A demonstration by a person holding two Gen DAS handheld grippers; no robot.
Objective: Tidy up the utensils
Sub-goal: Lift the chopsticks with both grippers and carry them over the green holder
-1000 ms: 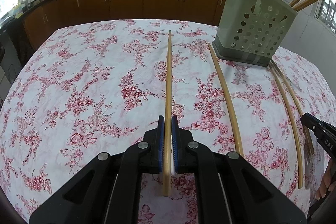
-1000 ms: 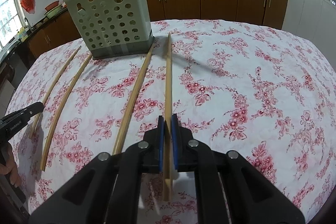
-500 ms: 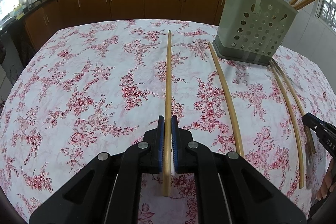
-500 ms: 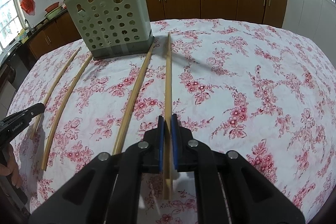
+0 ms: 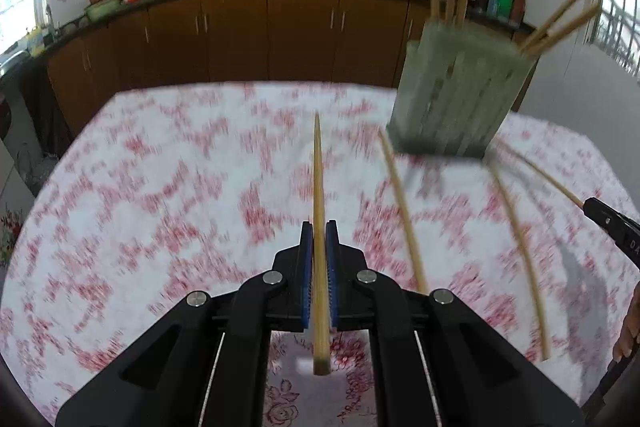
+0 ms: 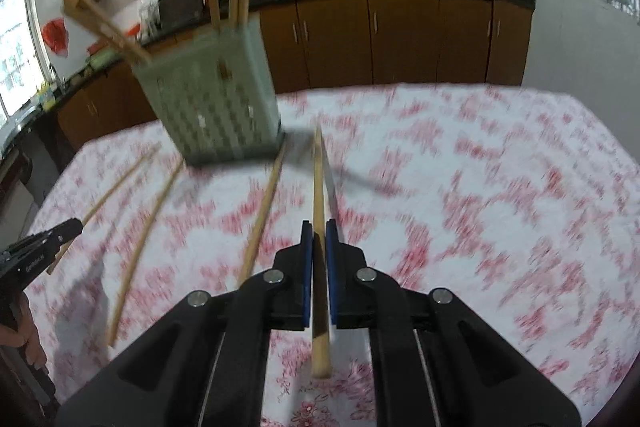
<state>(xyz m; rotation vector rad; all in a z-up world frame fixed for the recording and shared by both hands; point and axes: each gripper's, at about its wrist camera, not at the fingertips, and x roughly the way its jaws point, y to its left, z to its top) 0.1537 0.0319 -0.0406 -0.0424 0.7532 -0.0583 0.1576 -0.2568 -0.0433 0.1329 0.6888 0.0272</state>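
Note:
My left gripper [image 5: 319, 227] is shut on a long bamboo chopstick [image 5: 317, 167] and holds it lifted above the floral tablecloth. My right gripper [image 6: 319, 227] is shut on another bamboo chopstick [image 6: 318, 179], also lifted. The pale green perforated utensil holder [image 5: 456, 99] stands ahead on the right in the left wrist view and ahead on the left in the right wrist view [image 6: 212, 99], with several chopsticks standing in it. Loose chopsticks lie on the cloth: one [image 5: 402, 211] near the holder, two more [image 5: 516, 239] further right; they also show in the right wrist view [image 6: 260, 219]. Both views are blurred.
The table has a red-flowered white cloth [image 5: 160, 207]. Brown kitchen cabinets [image 5: 240, 35] with a dark counter and woks run behind it. The other gripper's tip shows at each view's edge, at the right of the left wrist view [image 5: 612, 223] and the left of the right wrist view [image 6: 44, 247].
Both grippers have lifted and tilted up with their chopsticks, which lay on the cloth before. The views now look more toward the cabinets and are motion-blurred.

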